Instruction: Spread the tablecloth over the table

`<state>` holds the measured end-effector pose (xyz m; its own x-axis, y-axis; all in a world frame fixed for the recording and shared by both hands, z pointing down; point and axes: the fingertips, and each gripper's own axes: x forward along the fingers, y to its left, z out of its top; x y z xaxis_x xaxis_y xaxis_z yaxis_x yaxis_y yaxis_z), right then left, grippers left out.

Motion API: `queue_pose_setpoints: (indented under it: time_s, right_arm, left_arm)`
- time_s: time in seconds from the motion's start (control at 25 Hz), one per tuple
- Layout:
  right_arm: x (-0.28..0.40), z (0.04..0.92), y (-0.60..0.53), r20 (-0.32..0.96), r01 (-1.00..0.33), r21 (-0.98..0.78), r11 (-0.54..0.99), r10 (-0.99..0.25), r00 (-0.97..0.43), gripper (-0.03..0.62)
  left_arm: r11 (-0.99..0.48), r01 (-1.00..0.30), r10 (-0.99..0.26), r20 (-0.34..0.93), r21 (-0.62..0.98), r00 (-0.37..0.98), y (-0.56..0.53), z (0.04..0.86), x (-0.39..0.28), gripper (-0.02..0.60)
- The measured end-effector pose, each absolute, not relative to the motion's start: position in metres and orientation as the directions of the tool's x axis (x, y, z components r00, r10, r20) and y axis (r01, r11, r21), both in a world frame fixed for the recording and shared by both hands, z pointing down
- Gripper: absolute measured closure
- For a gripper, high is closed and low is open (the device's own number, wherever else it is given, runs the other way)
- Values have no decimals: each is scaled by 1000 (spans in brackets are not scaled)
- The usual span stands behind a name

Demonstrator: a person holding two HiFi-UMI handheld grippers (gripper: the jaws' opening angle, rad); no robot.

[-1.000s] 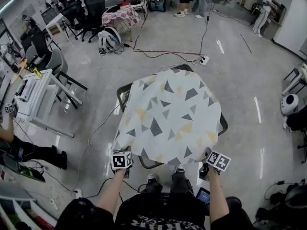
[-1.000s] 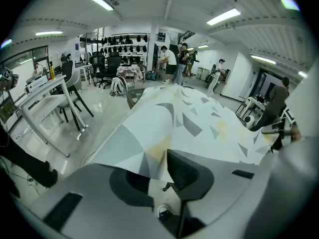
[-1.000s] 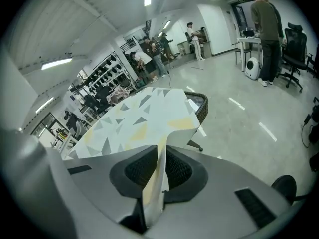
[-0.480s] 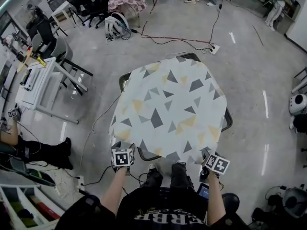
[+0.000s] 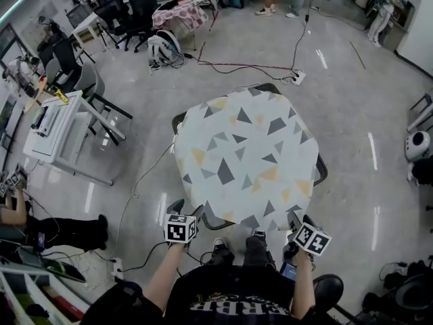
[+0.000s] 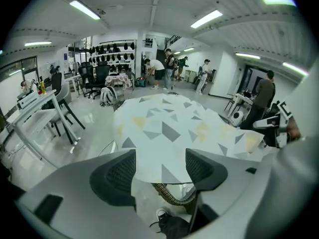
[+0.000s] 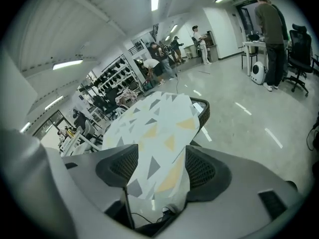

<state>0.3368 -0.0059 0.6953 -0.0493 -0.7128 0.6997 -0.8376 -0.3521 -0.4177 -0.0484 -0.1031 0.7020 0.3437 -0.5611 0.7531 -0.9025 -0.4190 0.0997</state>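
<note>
The tablecloth [image 5: 247, 161], white with grey and yellow triangles, lies spread over the table, whose dark mesh rim [image 5: 320, 171] shows at the right. My left gripper [image 5: 176, 210] hangs open just off the cloth's near left corner. In the left gripper view the tablecloth [image 6: 169, 128] lies beyond the wide jaws of the left gripper [image 6: 160, 171], with nothing between them. My right gripper [image 5: 298, 222] is by the near right corner, its jaws opening. In the right gripper view a hanging corner of the tablecloth [image 7: 159, 153] shows in the gap of the right gripper [image 7: 161, 171]; the pads do not press it.
A white desk [image 5: 57, 124] and office chairs [image 5: 95, 90] stand to the left. Cables and a power strip [image 5: 295, 78] lie on the floor beyond the table. A white robot [image 5: 414, 144] is at the right. My feet [image 5: 260, 239] are by the table's near edge. People stand at the back.
Both grippers have opened and let go of the cloth's near corners, drawing back a little from the table. The cloth now rests on its own.
</note>
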Motion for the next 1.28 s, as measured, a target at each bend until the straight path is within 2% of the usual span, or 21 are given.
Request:
queue_pose_setpoints:
  time_s: [0.32, 0.6, 1.04, 1.28]
  right_arm:
    - [267, 632, -1, 588, -849, -489, -200, -795, -152, 307]
    - [190, 577, 8, 491, -853, -519, -54, -836, -245, 344]
    - [135, 502, 21, 377, -848, -509, 149, -847, -375, 403]
    - [123, 496, 53, 372, -831, -509, 225, -813, -448, 436]
  left_arm:
    - [-610, -776, -535, 637, 162, 554, -85, 642, -16, 276]
    - [-740, -649, -485, 527, 177, 697, -59, 596, 2, 310]
    - [-782, -591, -473, 429, 197, 769, -7, 544, 7, 327]
    - [-761, -615, -503, 412, 205, 760, 38, 528, 11, 402]
